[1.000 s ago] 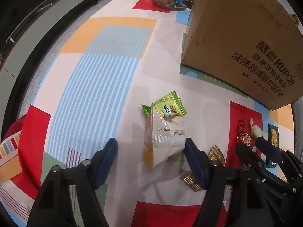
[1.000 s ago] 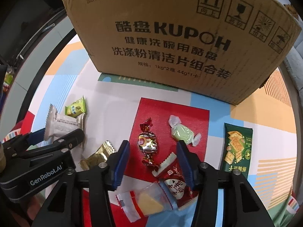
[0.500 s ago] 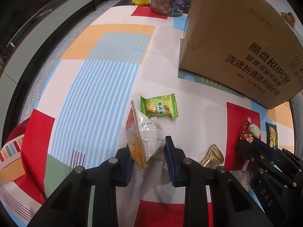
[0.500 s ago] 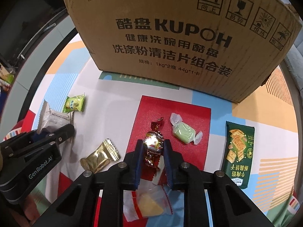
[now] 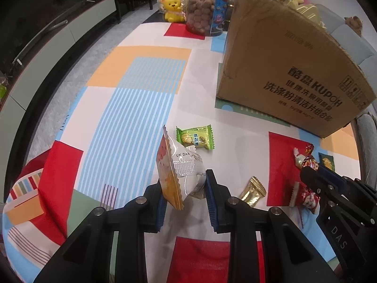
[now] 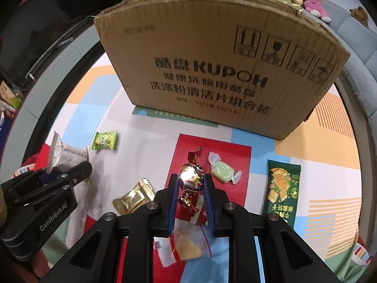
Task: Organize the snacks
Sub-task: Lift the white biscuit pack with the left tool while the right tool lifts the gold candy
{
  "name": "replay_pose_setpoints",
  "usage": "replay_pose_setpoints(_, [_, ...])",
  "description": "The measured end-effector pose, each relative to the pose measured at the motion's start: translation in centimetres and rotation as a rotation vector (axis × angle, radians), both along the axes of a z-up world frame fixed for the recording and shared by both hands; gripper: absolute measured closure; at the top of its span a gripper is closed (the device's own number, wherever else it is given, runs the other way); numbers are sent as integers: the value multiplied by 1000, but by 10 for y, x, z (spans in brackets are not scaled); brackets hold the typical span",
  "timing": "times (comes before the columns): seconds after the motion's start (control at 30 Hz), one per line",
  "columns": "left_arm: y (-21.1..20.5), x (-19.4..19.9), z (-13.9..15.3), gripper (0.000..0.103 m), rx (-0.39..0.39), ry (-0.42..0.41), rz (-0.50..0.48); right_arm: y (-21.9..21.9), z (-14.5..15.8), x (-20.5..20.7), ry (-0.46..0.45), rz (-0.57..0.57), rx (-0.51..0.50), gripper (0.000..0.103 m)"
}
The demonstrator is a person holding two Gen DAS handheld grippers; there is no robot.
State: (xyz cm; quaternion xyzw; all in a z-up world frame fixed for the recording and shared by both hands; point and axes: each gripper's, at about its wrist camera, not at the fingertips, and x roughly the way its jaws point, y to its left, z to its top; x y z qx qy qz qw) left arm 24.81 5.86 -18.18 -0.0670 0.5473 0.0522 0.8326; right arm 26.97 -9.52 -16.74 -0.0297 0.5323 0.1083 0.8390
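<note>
My left gripper [image 5: 185, 188] is shut on a white and orange snack packet [image 5: 180, 167] and holds it above the table; the packet also shows in the right wrist view [image 6: 63, 155]. My right gripper [image 6: 189, 188] is shut on a red and silver foil candy [image 6: 192, 180], lifted off the red patch. A brown cardboard box [image 6: 212, 70] stands open-topped just beyond both grippers. On the table lie a green packet [image 5: 195, 138], a gold packet [image 6: 133, 197], a pale green candy [image 6: 222, 171] and a dark green cracker bar [image 6: 281, 191].
A clear cheese-wedge packet [image 6: 186, 247] and a red-white packet [image 6: 198, 208] lie under my right gripper. A clear jar of brown snacks [image 5: 203, 11] and a yellow bear toy [image 5: 172, 8] stand at the far table edge. A grey sofa [image 6: 353, 42] lies to the right.
Both grippers closed from open, the left on the white packet and the right on the foil candy. Both have lifted their items and pulled back from the table.
</note>
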Motion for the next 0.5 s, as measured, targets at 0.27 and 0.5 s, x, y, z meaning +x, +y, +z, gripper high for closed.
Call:
replay_pose_setpoints(0.27, [-1,-10,21,73,4,-41,-4,-5,25,-14,-44,-4,7,81])
replay_pose_setpoints(0.5, [-5,-18,38,73,11,-74,-12,-10,47,-24,-81,-10,17,81])
